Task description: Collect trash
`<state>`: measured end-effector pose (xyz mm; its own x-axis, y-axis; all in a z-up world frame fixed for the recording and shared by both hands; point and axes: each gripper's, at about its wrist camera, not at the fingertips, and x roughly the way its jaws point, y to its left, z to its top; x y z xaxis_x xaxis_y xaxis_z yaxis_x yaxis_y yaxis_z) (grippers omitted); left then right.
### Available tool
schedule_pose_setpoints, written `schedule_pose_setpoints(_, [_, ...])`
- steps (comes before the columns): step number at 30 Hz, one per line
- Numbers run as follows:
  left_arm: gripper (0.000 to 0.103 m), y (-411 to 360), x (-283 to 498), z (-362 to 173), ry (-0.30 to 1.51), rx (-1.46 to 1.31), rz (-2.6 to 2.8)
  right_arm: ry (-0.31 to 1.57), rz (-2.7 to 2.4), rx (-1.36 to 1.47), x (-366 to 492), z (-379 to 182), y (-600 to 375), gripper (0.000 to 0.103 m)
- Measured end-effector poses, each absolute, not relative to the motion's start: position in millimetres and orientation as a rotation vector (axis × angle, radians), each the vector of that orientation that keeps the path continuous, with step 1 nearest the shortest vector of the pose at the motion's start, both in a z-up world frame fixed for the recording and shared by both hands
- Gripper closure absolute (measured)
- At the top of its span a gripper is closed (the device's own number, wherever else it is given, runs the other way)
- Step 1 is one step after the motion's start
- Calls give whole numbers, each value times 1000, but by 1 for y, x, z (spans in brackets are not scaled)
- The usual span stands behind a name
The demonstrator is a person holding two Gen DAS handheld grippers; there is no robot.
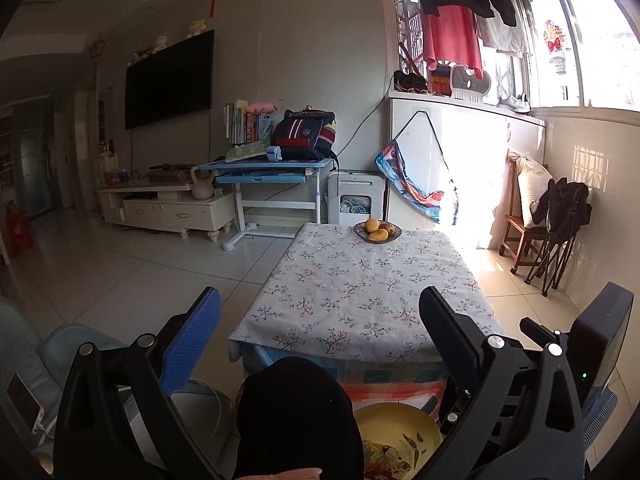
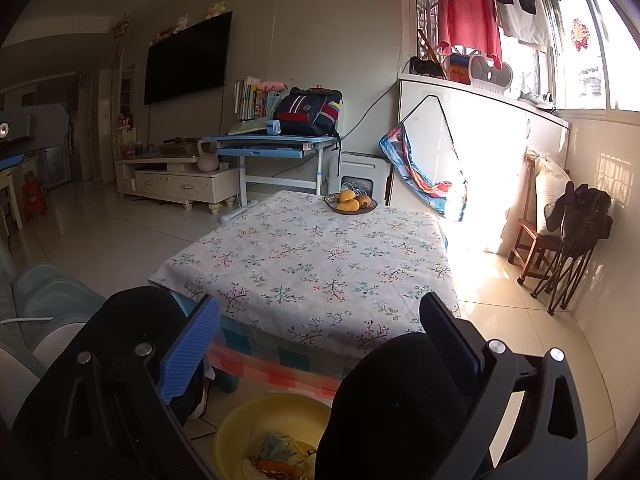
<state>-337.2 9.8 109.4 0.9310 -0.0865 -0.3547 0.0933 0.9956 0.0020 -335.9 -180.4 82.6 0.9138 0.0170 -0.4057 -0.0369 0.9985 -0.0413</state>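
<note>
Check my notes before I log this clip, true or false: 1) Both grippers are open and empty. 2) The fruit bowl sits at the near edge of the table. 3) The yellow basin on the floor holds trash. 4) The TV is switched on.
1) True: the left gripper and right gripper hold nothing.
2) False: the fruit bowl sits at the far edge of the table.
3) True: wrappers lie in the yellow basin.
4) False: the TV screen is dark.
</note>
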Motion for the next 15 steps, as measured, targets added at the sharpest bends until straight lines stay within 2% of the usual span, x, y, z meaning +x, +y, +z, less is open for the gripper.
schedule_pose_setpoints(10, [7, 19, -335, 114, 367, -18, -69, 419, 29, -49, -335, 82, -179, 7])
schedule_pose_setpoints(15, [7, 28, -325, 107, 439, -78, -114, 419, 29, -50, -335, 83, -179, 7])
